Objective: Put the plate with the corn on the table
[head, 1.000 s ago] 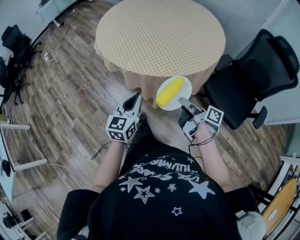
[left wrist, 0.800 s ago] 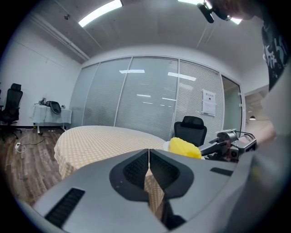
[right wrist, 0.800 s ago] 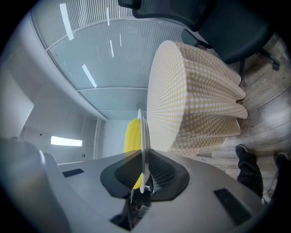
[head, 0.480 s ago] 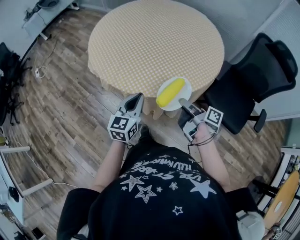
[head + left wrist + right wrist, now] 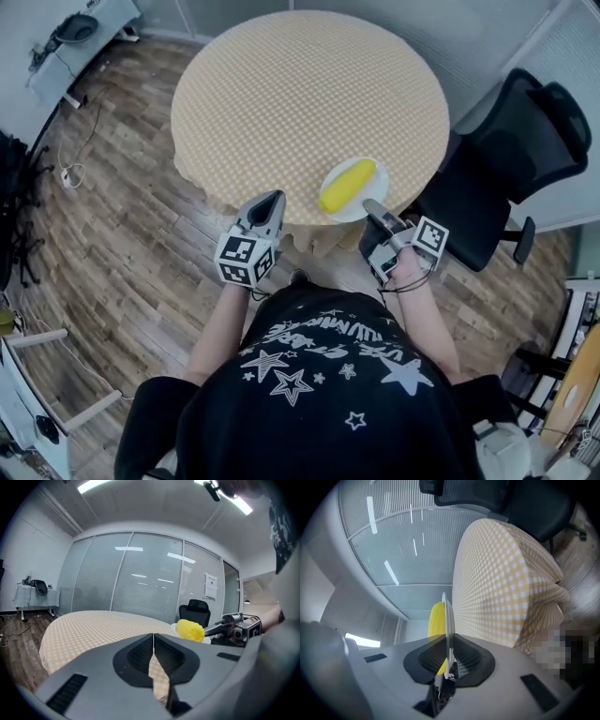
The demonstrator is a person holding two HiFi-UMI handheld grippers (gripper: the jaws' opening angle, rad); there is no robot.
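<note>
Cloth in a small yellow-and-white check drapes the round bench (image 5: 300, 103), hanging in soft folds over its rim above a wood-plank floor (image 5: 122, 244).

At the near edge, the left gripper (image 5: 273, 199) hangs just short of the cloth. Its grey fingers (image 5: 136, 656) are pressed together with nothing between them.

Further right, the plate (image 5: 377, 187) sits over the bench's near right edge. It is white, round, thin and smooth, and it carries a stubby, bumpy, bright yellow piece of corn (image 5: 346, 185) lying across its middle.

The right gripper (image 5: 369, 204) has its fingers (image 5: 468, 660) clamped on the plate's near rim, seen edge-on in the right gripper view.

A black office chair (image 5: 511, 150) stands beside the bench's right edge.

The carrying looks nearly done. The plate appears to be held rather than resting, so what is left is moving it in over the cloth, lowering it flat and letting go.
</note>
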